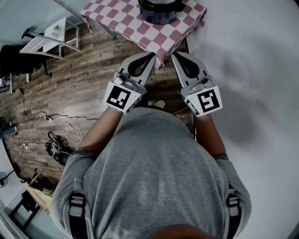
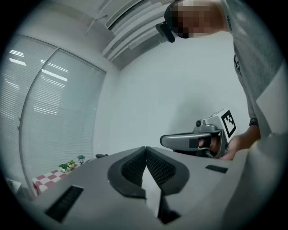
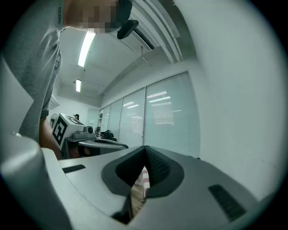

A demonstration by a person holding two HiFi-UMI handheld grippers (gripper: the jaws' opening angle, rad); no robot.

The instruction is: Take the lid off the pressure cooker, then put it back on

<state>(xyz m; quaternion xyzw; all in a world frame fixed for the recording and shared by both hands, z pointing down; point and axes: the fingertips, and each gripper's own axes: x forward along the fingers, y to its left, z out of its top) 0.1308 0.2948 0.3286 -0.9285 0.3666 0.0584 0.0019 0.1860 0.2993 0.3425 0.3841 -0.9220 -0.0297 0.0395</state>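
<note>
The dark pressure cooker (image 1: 161, 10) with its lid on stands on a table with a red-and-white checked cloth (image 1: 135, 25) at the top of the head view. My left gripper (image 1: 152, 55) and right gripper (image 1: 174, 56) are held side by side in front of the person's chest, short of the table's near edge. Both are shut with nothing between the jaws. In the left gripper view the left gripper (image 2: 146, 149) has its tips meeting, and the right gripper (image 2: 163, 140) shows beside it. The right gripper view shows the right gripper (image 3: 145, 148) shut too, with the left gripper (image 3: 121, 146) at its left.
A wooden floor (image 1: 70, 84) lies left of the table, with white cables (image 1: 70, 130) and dark gear (image 1: 56, 149) on it. A white shelf stand (image 1: 49, 39) sits at the upper left. A pale wall (image 1: 252, 70) fills the right side.
</note>
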